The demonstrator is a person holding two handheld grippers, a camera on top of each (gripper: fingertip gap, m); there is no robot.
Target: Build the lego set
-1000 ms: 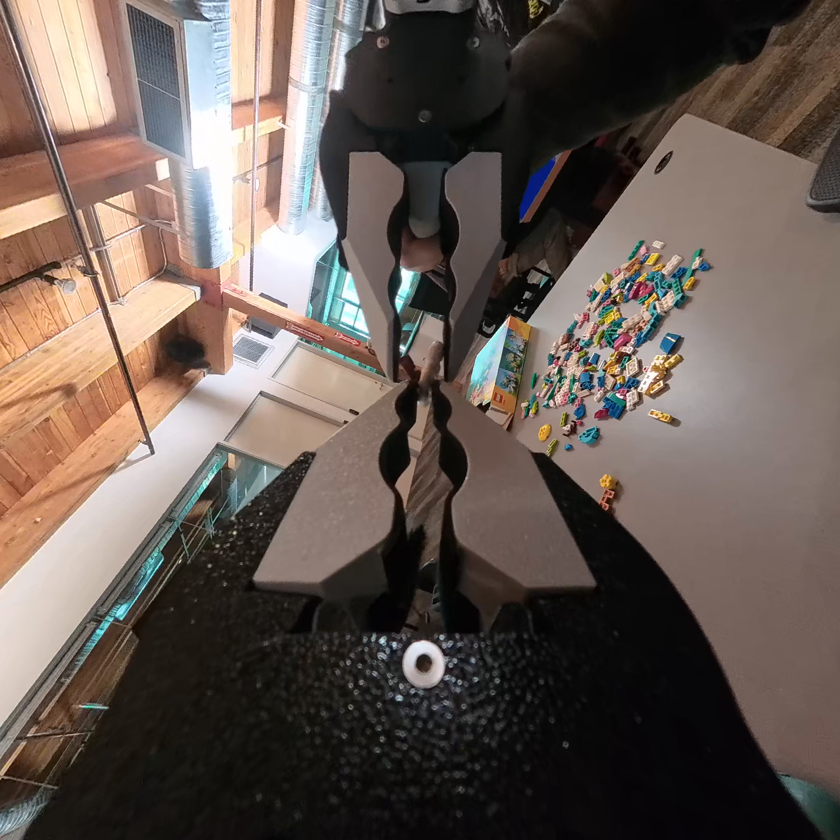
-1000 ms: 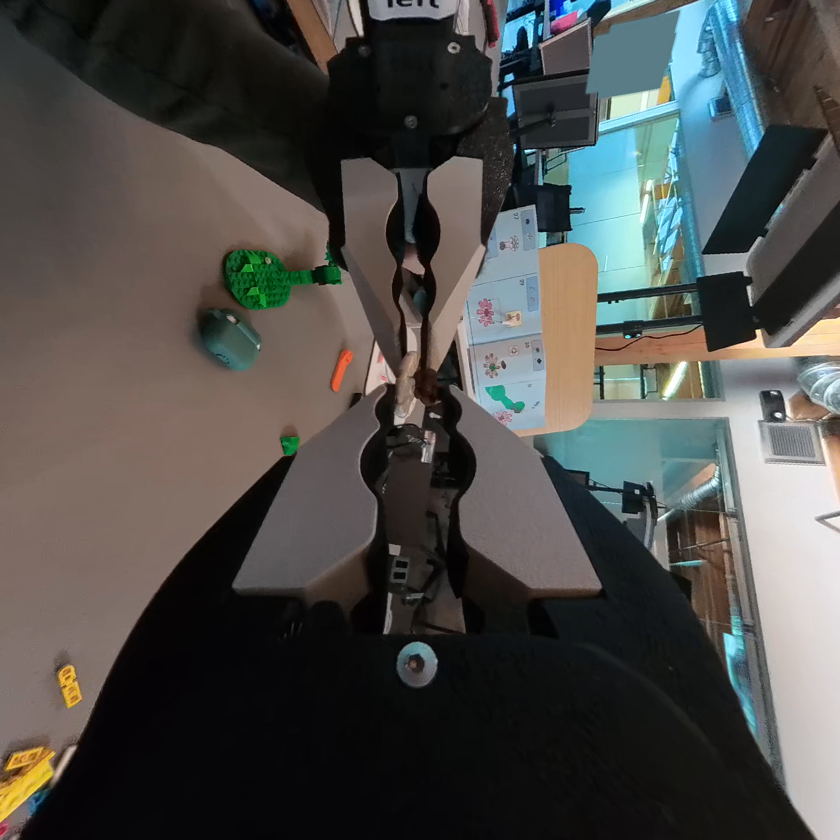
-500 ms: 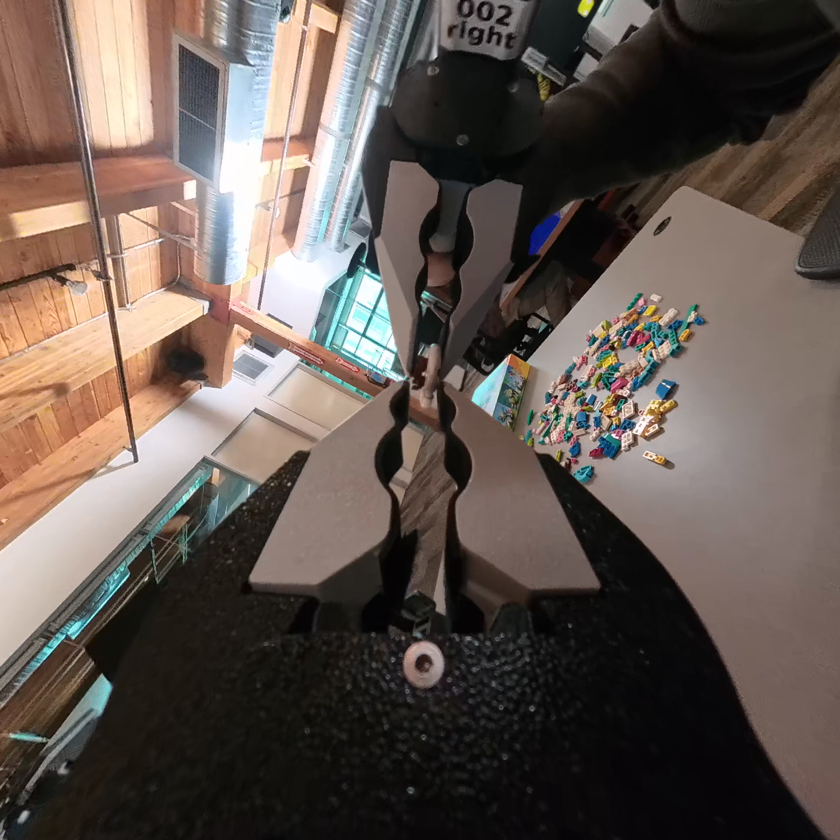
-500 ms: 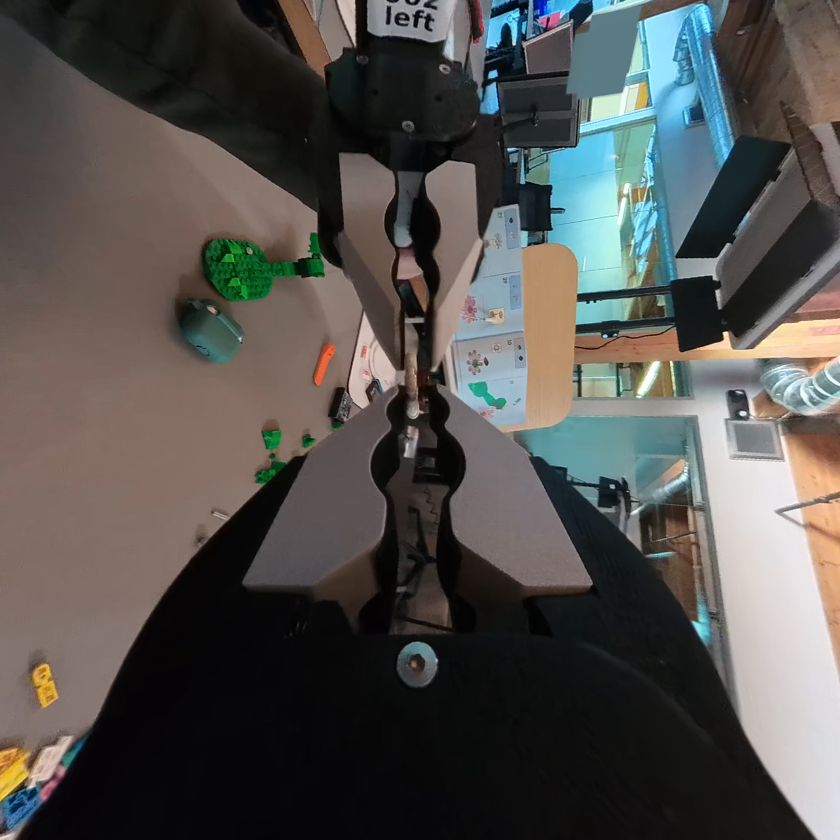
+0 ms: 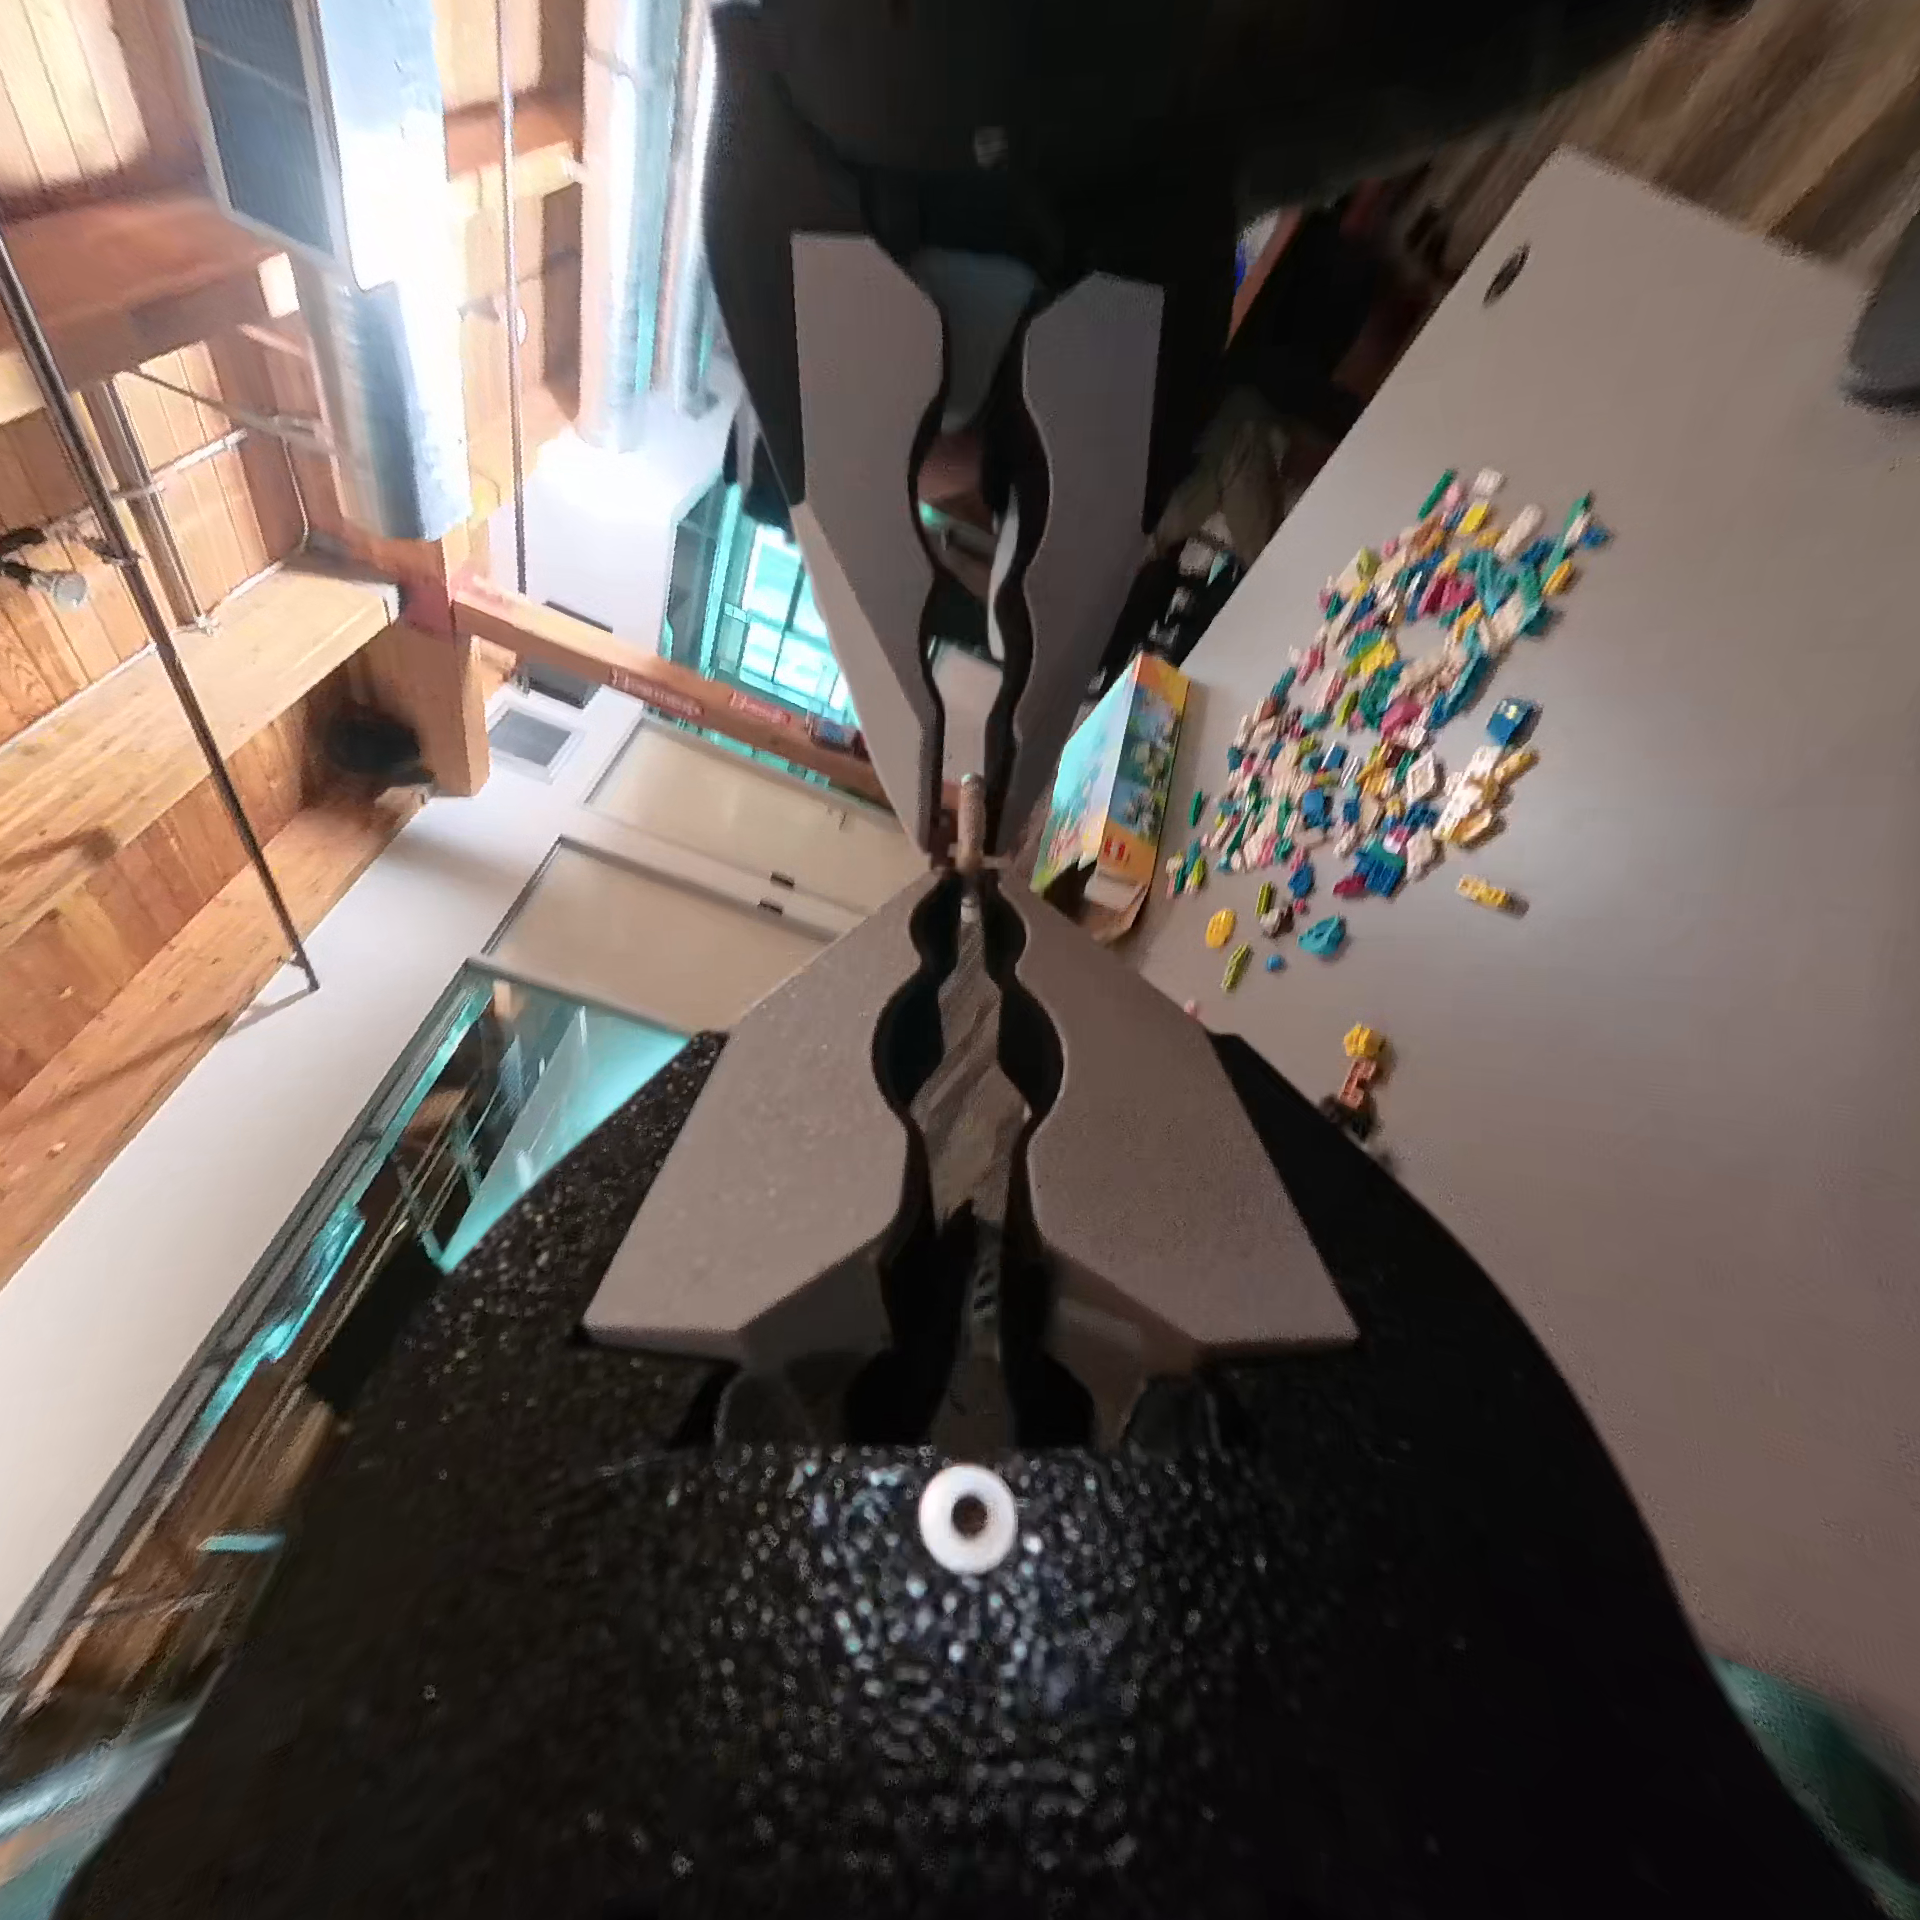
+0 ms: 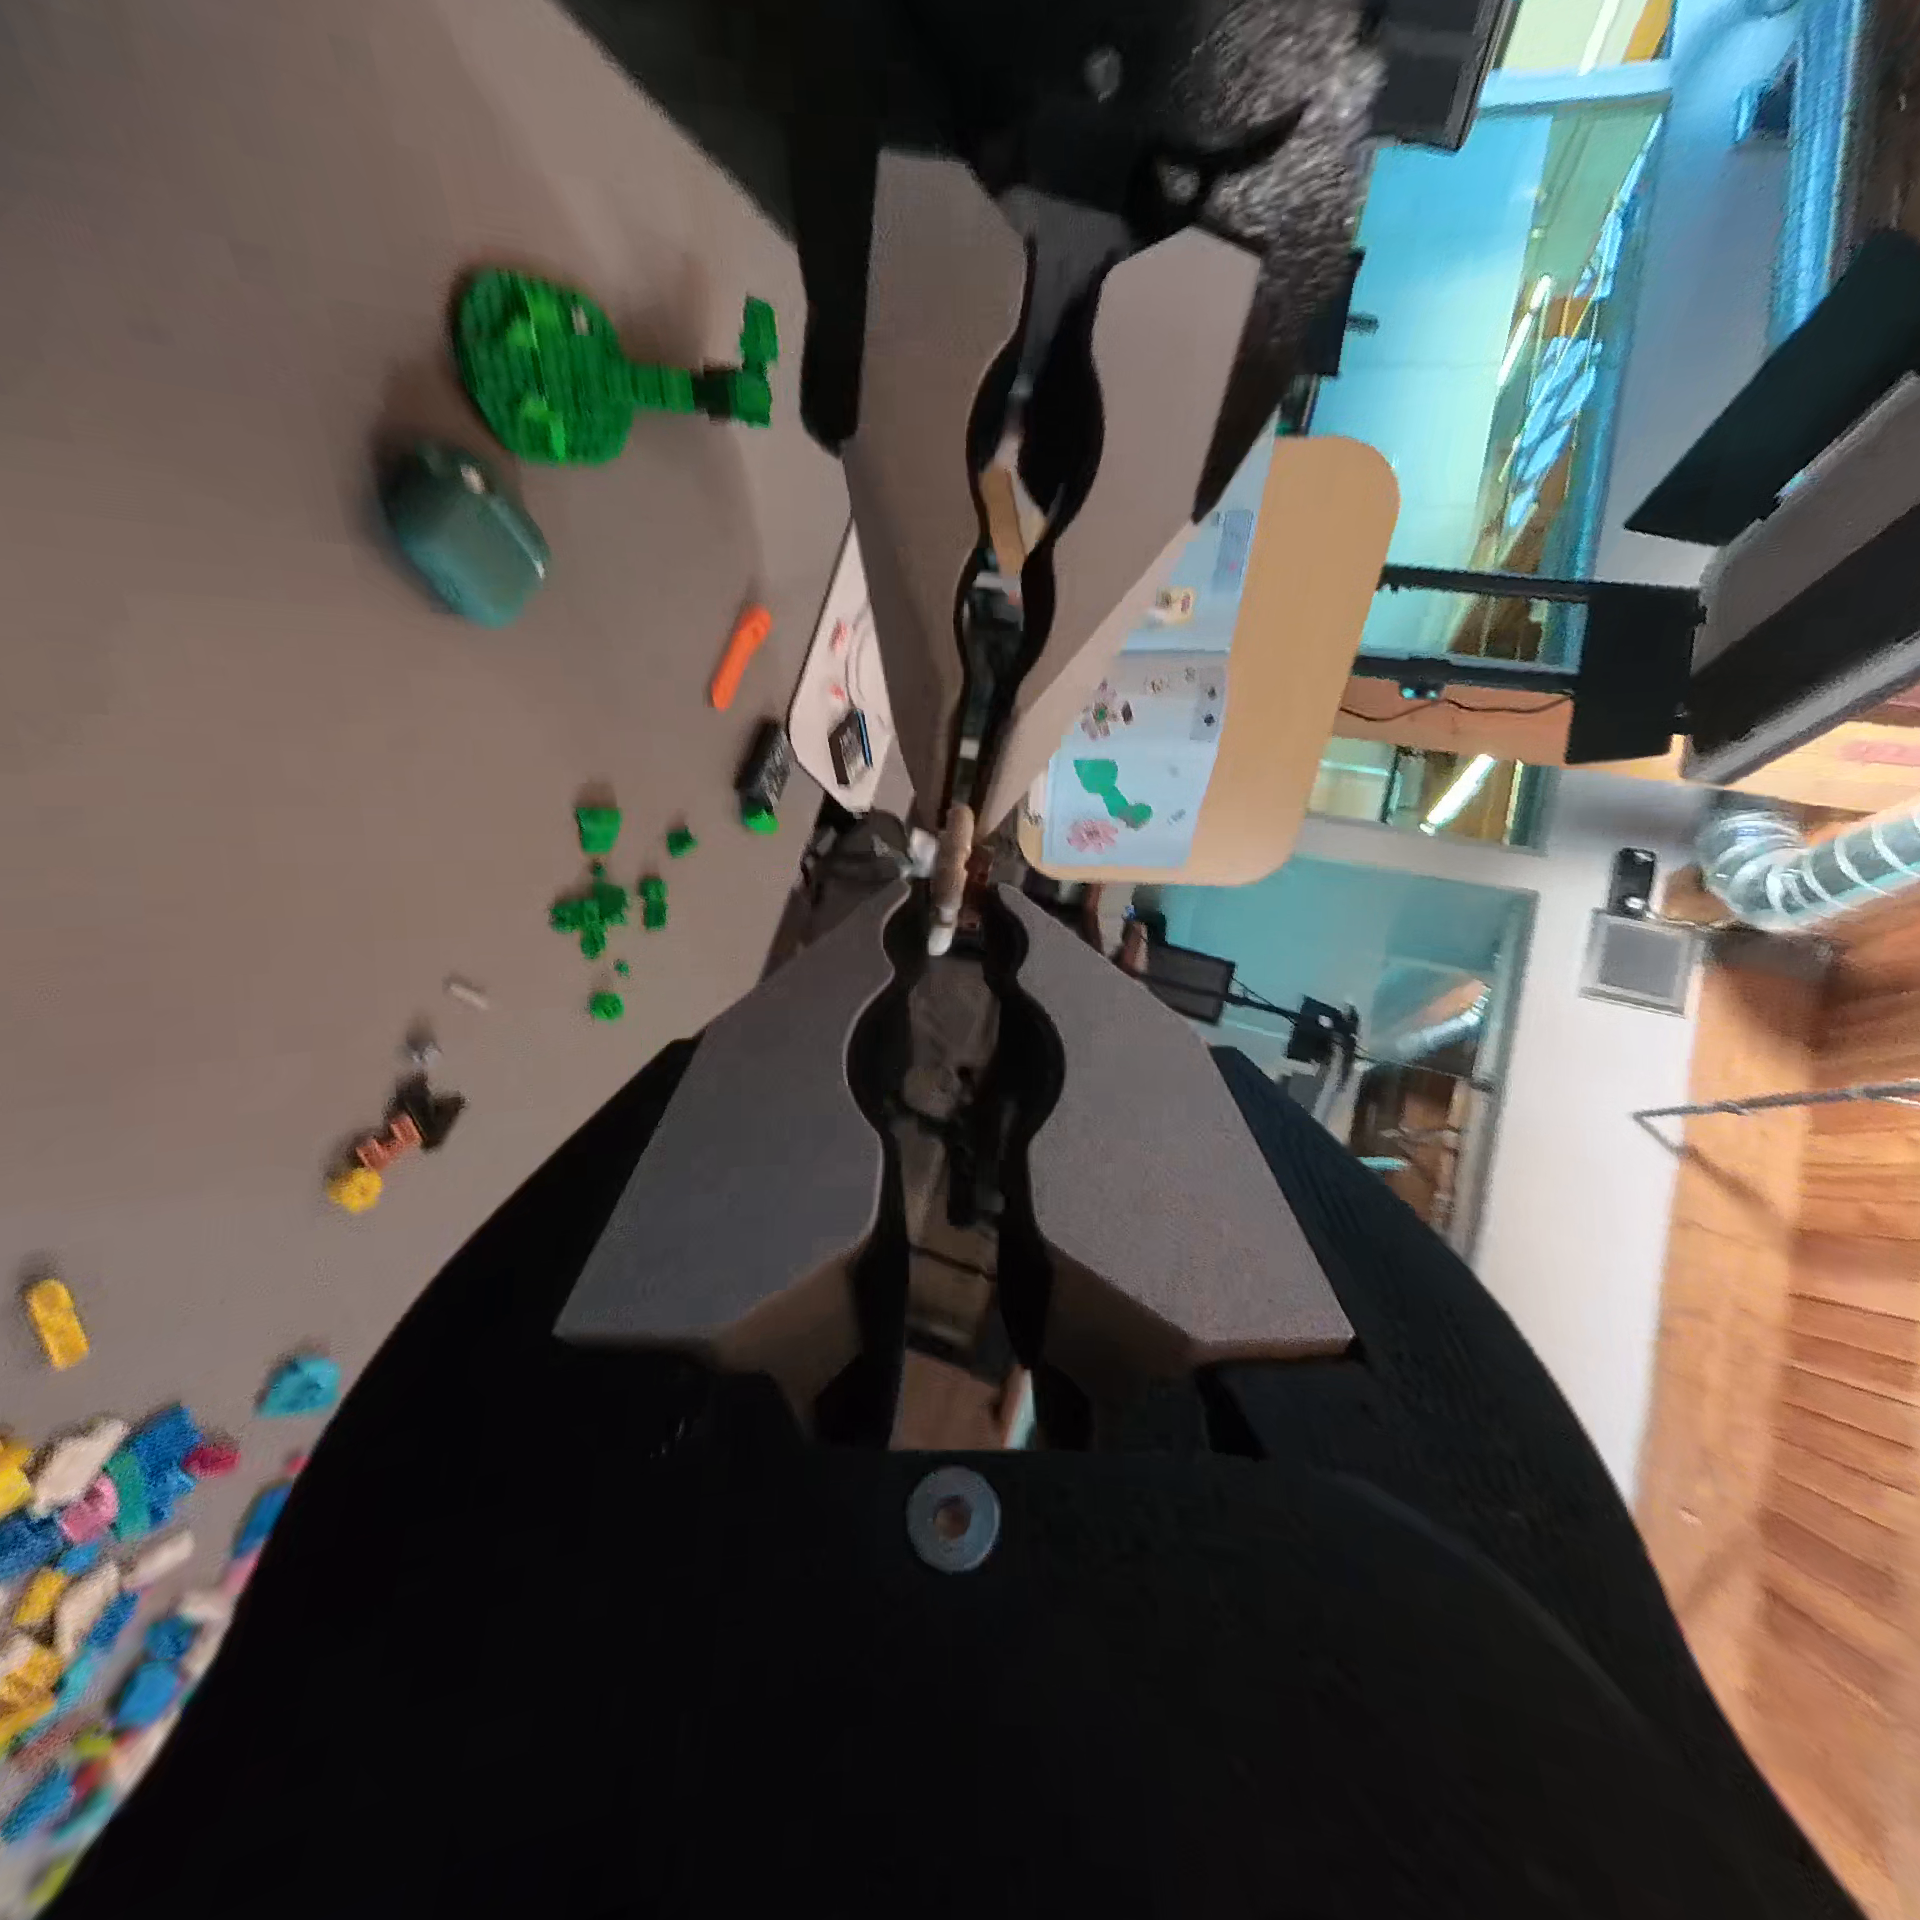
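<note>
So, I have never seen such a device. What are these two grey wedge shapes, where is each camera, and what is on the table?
There is no robot here: a person holds one hand tool in each hand, and each tool carries a camera looking along its own grey jaws. The two tools point at each other, tip to tip, above the grey table.

In the left view, the lower wedges are the left gripper; the upper ones are the right tool. The right gripper view mirrors this.

Both jaws are nearly closed on a small tan peg piece between the tips.

On the table: a pile of coloured bricks, a green leaf build, loose green bricks and an instruction booklet.
</note>
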